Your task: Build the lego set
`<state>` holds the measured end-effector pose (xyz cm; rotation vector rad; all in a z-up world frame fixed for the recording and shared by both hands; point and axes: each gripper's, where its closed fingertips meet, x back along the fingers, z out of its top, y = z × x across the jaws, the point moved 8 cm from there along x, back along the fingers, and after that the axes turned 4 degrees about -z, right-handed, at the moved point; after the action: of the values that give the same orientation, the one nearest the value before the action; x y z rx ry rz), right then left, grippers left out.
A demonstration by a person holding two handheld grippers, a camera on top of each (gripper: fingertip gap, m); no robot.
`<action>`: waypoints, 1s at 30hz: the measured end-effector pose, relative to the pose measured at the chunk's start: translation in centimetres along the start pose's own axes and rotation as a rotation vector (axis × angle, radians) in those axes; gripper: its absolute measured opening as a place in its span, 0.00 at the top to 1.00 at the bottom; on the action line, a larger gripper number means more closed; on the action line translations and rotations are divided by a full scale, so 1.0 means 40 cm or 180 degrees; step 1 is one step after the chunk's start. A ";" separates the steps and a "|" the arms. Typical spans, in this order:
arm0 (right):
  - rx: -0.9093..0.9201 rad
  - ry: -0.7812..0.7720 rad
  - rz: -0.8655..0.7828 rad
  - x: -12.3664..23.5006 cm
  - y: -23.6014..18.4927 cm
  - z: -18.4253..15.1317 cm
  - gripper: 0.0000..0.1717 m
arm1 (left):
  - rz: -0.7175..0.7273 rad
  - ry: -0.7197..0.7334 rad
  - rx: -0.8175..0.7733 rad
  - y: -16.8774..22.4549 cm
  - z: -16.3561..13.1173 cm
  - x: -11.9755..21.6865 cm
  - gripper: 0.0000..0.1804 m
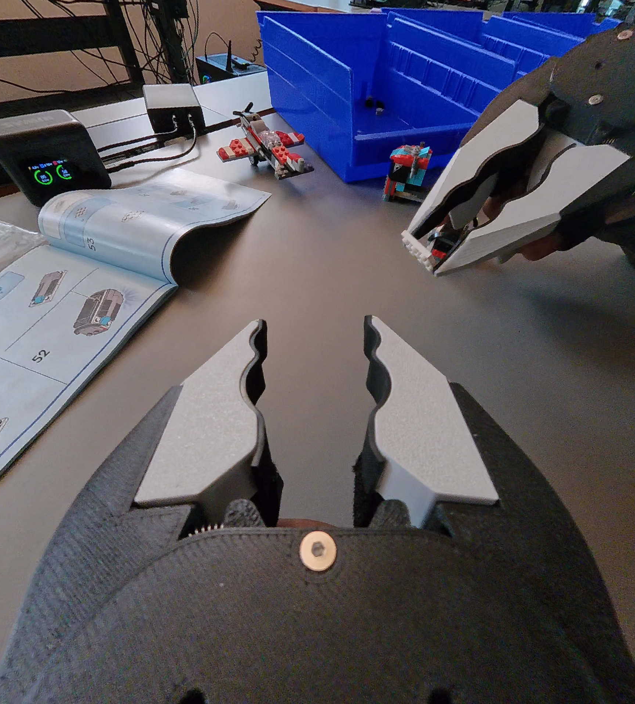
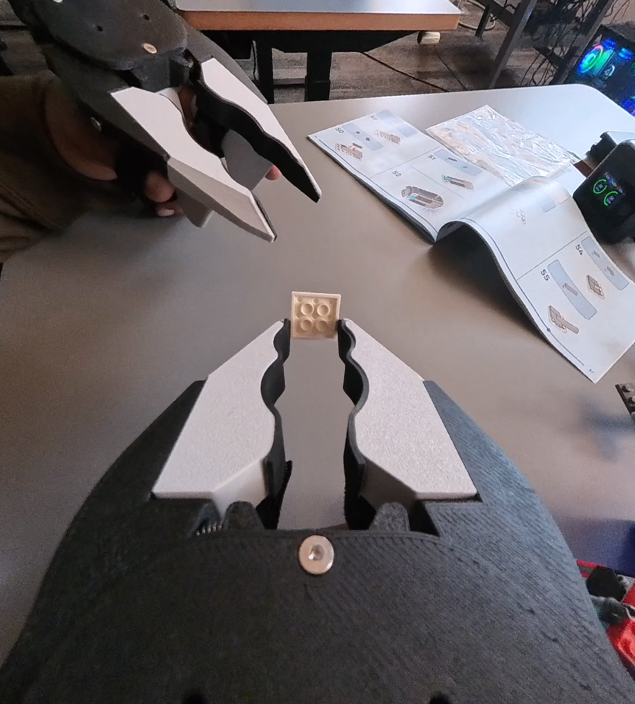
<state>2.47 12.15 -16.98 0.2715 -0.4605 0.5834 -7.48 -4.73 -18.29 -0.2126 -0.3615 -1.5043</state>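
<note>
left tongs: my left gripper (image 1: 315,324) has its fingers apart, nothing between them, only bare grey table (image 1: 308,244) under the tips
right tongs: my right gripper (image 2: 314,324) is clamped on a small cream square brick plate (image 2: 315,314), both black pads pressed on its side edges, underside facing my camera
plate place: held off the table at the fingertips, roughly mid-table; from the left view I see it edge-on, white studs showing at the right gripper's tips (image 1: 418,249)
bins: row of blue plastic bins (image 1: 346,95) at the far side; nearest one is open-fronted with a few small dark bits (image 1: 373,103) on its floor, can't tell what they are; I can't see into the other bins
near bins: red, teal and black brick build (image 1: 407,171) stands just in front of the nearest bin; red and white brick plane (image 1: 266,146) sits left of it
booklet: open instruction booklet (image 1: 91,274) lies left of my left gripper, one page curled up
other: black box with a lit screen (image 1: 43,158) behind the booklet, clear plastic bag (image 2: 498,144) lying on the booklet's far page
</note>
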 end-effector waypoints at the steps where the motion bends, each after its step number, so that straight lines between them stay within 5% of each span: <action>1: -0.0004 0.0000 -0.0006 0.002 0.001 -0.002 0.84 | -0.0001 -0.0010 -0.0001 0.000 0.000 -0.001 0.71; 30: 0.0034 -0.0127 0.0076 0.030 0.013 -0.020 0.82 | -0.0037 -0.0070 0.0031 0.001 -0.003 -0.007 0.71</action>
<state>3.32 13.40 -17.02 0.2886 -0.4997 0.6047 -7.42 -4.52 -18.49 -0.2199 -0.3880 -1.5125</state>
